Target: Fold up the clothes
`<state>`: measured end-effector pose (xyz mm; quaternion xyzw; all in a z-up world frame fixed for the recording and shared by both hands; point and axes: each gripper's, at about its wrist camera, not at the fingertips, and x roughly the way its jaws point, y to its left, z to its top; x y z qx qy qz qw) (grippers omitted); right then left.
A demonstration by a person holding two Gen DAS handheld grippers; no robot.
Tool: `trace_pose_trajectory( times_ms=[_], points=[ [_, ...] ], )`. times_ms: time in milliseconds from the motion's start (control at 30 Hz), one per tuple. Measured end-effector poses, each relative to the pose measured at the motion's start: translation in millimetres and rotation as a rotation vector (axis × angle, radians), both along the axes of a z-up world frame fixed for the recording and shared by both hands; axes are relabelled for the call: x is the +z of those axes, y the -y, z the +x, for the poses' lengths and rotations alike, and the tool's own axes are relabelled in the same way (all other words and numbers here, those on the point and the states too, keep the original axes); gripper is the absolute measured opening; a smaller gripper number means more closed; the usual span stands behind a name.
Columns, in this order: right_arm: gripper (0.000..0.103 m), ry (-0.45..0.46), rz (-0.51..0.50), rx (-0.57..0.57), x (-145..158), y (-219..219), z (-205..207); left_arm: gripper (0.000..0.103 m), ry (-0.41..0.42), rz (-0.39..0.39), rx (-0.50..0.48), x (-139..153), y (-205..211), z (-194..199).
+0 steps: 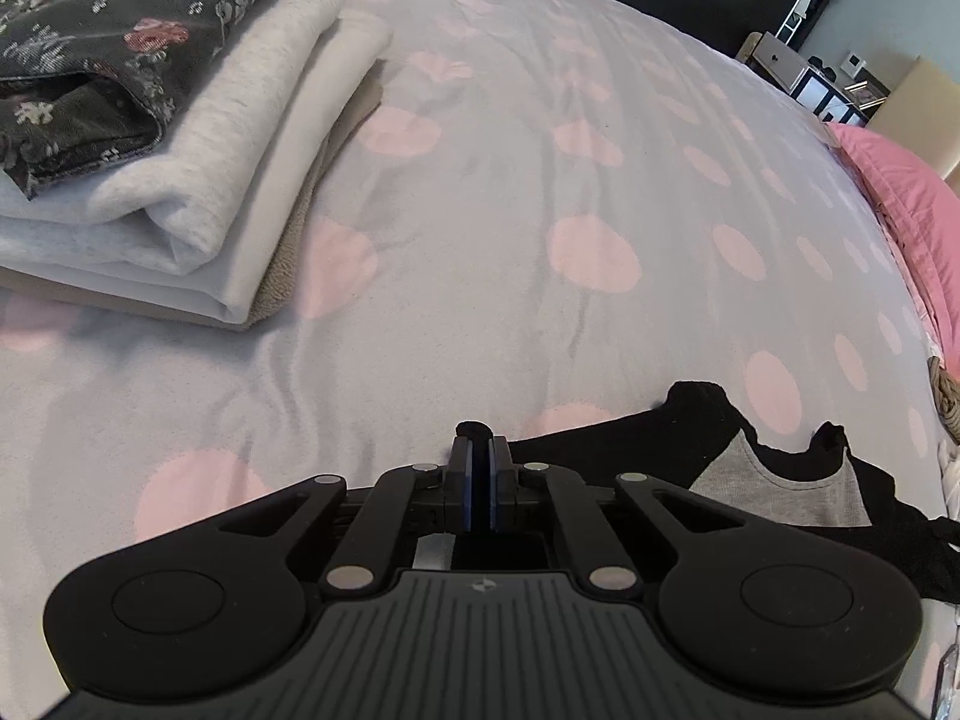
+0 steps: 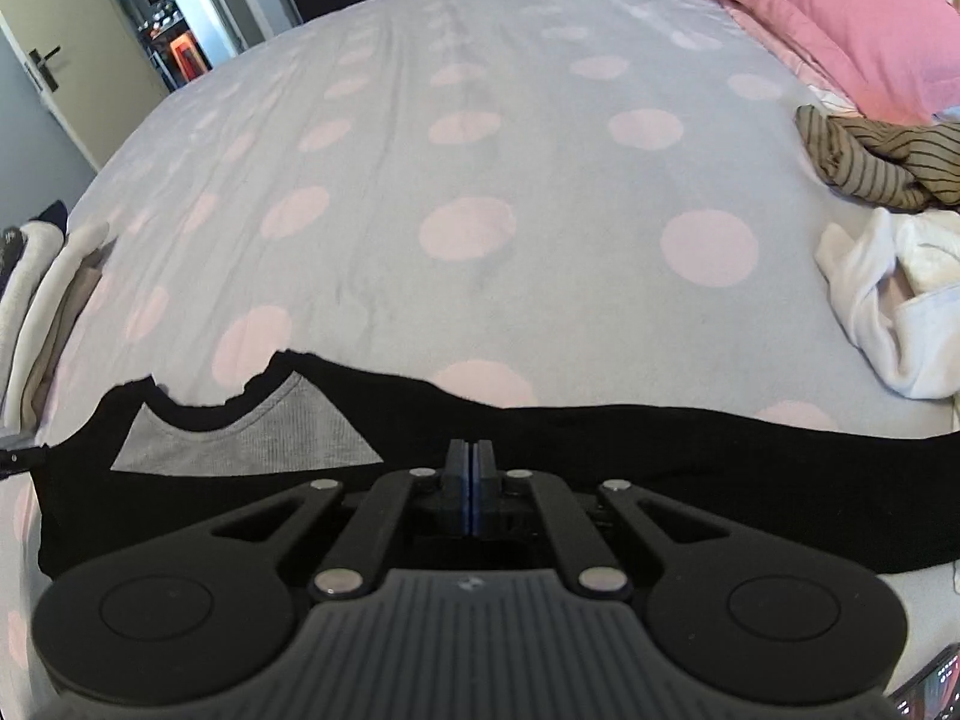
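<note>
Left wrist view alone shows the stack of folded clothes [image 1: 174,138], well beyond the fingers and off to their left: a dark floral piece [image 1: 102,42] on top, pale grey and white layers under it. Right wrist view alone shows the unfolded heap to the far right of its fingers, a striped brown garment [image 2: 888,159] and a crumpled white garment [image 2: 888,300], with a door [image 2: 72,54] far off on the left.

Both views share the spotted bedcover [image 1: 510,192] and pink pillow [image 2: 810,6].

The black garment [image 2: 660,468] lies flat just ahead of and under both grippers, its grey panel [image 2: 240,438] and scooped neckline turned up. The left gripper [image 1: 480,450] is clamped on a small fold of its black edge, which pokes out past the tips. The right gripper [image 2: 471,453] has its fingers pressed together; whether cloth is caught between them I cannot tell.
</note>
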<state>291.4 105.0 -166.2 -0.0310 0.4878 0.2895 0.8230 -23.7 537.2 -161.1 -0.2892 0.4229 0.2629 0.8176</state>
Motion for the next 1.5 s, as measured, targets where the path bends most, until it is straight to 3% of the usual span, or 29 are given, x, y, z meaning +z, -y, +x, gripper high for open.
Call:
trace_pose_trajectory(
  times_ms=[100,333,367,467,600,700,833,900,967,1033,1267,1433,1500],
  points=[
    [0.01,0.0,-0.01,-0.013,-2.0,-0.2,1.0,0.007,0.004,-0.008,-0.002,-0.1,0.2,-0.2],
    [0.012,-0.039,-0.041,-0.016,-2.8,8.6,0.0,0.011,-0.024,-0.007,-0.087,7.0,3.1,-15.2],
    [0.013,-0.051,-0.046,-0.011,-3.7,9.2,-1.6,0.015,-0.035,-0.012,-0.111,6.5,5.4,-18.1],
    [0.038,-0.071,-0.06,0.003,-4.2,10.8,-7.4,0.026,-0.07,-0.027,-0.18,3.9,14.0,-27.5],
    [0.037,-0.13,-0.046,0.045,-4.9,8.7,-16.2,0.032,-0.084,-0.07,-0.26,-2.1,27.3,-40.4],
    [0.037,-0.157,-0.068,0.068,-8.1,6.0,-23.6,0.046,-0.094,-0.087,-0.301,-7.1,37.0,-47.5],
    [0.036,-0.173,-0.107,0.076,-17.7,4.9,-27.6,0.043,-0.086,-0.131,-0.283,-17.0,39.5,-49.0],
    [0.028,-0.202,-0.108,0.064,-24.8,6.3,-25.8,0.039,-0.075,-0.146,-0.271,-18.6,39.9,-47.8],
    [0.016,-0.217,-0.104,0.053,-29.2,8.3,-24.9,0.018,-0.07,-0.159,-0.268,-17.6,39.4,-45.9],
    [0.012,-0.229,-0.101,0.043,-32.8,10.1,-24.2,0.01,-0.082,-0.164,-0.254,-15.6,39.5,-45.0],
    [0.008,-0.197,-0.142,0.056,-27.5,9.2,-24.7,0.008,-0.177,-0.159,-0.231,-10.0,40.3,-44.0],
    [0.014,-0.166,-0.136,0.038,-17.2,14.9,-22.9,0.014,-0.193,-0.131,-0.22,-6.4,41.3,-37.9],
    [0.038,-0.117,-0.138,0.027,-5.2,20.1,-22.2,0.016,-0.2,-0.088,-0.231,3.3,44.7,-36.5]
  ],
)
